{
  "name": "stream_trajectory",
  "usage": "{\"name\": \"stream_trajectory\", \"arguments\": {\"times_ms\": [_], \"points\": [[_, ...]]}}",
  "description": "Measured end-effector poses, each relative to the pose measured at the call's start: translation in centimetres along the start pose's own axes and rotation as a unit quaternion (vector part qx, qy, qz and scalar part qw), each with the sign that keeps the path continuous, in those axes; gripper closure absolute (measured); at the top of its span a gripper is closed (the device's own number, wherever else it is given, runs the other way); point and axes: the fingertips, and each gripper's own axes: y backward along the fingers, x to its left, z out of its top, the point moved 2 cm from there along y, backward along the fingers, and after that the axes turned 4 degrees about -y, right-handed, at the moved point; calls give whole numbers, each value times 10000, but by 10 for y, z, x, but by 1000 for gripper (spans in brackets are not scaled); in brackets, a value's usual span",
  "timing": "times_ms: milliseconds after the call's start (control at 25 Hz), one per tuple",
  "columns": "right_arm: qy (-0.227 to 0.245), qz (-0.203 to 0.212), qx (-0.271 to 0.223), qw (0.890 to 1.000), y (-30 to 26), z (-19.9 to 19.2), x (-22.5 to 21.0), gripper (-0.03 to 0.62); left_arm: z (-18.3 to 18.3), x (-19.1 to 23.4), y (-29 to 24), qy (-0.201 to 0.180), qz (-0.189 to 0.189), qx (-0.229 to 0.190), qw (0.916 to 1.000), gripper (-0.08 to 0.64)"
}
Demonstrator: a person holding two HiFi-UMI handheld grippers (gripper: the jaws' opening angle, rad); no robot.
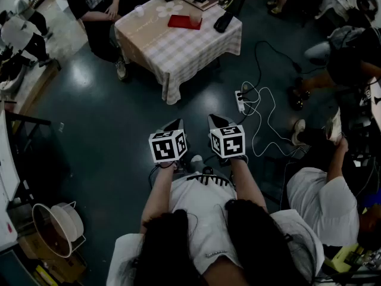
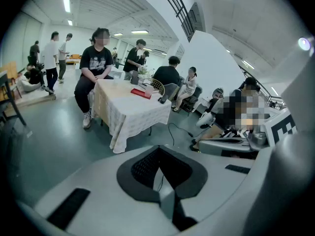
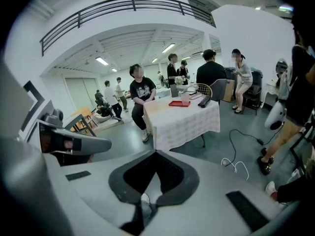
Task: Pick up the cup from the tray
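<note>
The cup is pale and small and stands on a red tray on a table with a checked cloth, far ahead across the floor. In the right gripper view the cup stands on the tray. The left gripper view shows the tray on the same table. My left gripper and right gripper are held side by side near my body, well short of the table. Both sets of jaws are shut and hold nothing: left gripper, right gripper.
A power strip with white cable lies on the dark floor between me and the table. A seated person is at the table's left. A black object lies beside the tray. Another person crouches at my right.
</note>
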Motion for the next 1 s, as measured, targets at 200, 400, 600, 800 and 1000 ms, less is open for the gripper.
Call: {"name": "stream_trajectory", "arguments": {"times_ms": [200, 400, 600, 800, 1000], "points": [[62, -76, 54, 9999, 4, -4, -6, 584, -10, -8, -6, 283, -191, 102, 9994, 556], [36, -105, 40, 9999, 4, -4, -14, 584, -10, -13, -12, -4, -74, 139, 9999, 557], [-298, -8, -219, 9993, 8, 2, -19, 583, -9, -22, -15, 67, -159, 110, 9998, 556], [-257, 63, -646, 9976, 18, 21, -17, 580, -2, -24, -14, 40, -180, 75, 9998, 557], [-157, 215, -761, 9967, 14, 35, -16, 486, 7, -17, -20, -60, -136, 34, 9999, 557]]}}
